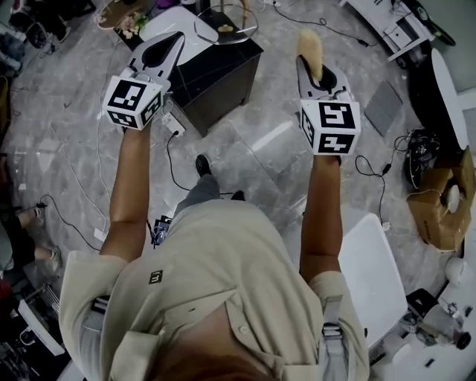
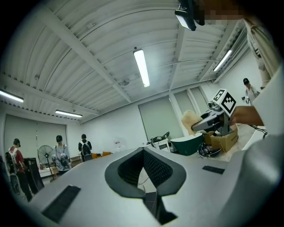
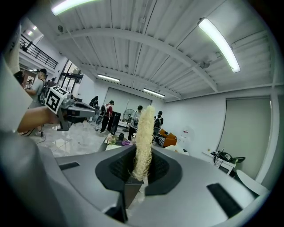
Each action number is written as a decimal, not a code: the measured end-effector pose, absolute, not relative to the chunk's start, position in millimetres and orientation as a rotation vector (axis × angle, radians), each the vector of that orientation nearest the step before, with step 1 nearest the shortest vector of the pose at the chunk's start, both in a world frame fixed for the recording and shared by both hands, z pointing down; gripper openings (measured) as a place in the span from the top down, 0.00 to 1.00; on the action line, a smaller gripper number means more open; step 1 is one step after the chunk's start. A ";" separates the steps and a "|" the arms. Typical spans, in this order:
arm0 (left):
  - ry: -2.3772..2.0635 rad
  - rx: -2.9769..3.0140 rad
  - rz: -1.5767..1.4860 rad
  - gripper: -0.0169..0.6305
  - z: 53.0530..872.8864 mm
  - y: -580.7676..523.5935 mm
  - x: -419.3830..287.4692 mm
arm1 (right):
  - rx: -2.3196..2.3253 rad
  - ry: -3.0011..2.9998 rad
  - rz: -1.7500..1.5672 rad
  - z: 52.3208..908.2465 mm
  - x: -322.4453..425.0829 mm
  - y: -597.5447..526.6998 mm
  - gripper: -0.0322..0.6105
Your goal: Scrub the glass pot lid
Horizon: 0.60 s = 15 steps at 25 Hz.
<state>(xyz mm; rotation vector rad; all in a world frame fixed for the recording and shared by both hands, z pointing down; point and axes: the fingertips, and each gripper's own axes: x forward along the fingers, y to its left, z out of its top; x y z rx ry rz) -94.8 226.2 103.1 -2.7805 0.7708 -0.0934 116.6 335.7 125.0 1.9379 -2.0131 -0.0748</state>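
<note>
The glass pot lid [image 1: 226, 28], with a steel rim and a pale knob, lies on a black cabinet [image 1: 216, 74] on the floor ahead of me. Both grippers are held up well above it and point toward the ceiling. My left gripper [image 1: 177, 37] [image 2: 144, 153] is shut with nothing between its jaws. My right gripper [image 1: 311, 71] [image 3: 141, 153] is shut on a tan fibrous scrubber [image 1: 310, 48] [image 3: 143, 137] that sticks out beyond the fingertips. Each gripper view shows the other gripper off to the side.
A white board [image 1: 175, 22] lies on the cabinet beside the lid. Cables and a power strip [image 1: 172, 125] trail over the marble floor. At the right are a white chair [image 1: 372, 275] and a cardboard box [image 1: 439, 201]. Several people stand far off in the room [image 2: 60, 150].
</note>
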 end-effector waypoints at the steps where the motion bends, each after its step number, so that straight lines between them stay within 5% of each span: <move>1: 0.759 -2.784 -0.084 0.95 102.1 220.6 -91.1 | 1.941 -2.004 -0.073 124.8 117.5 332.9 0.87; 15: 0.663 -2.842 -0.068 0.95 117.4 111.9 -79.3 | 2.002 -1.915 -0.004 139.0 123.3 242.3 0.87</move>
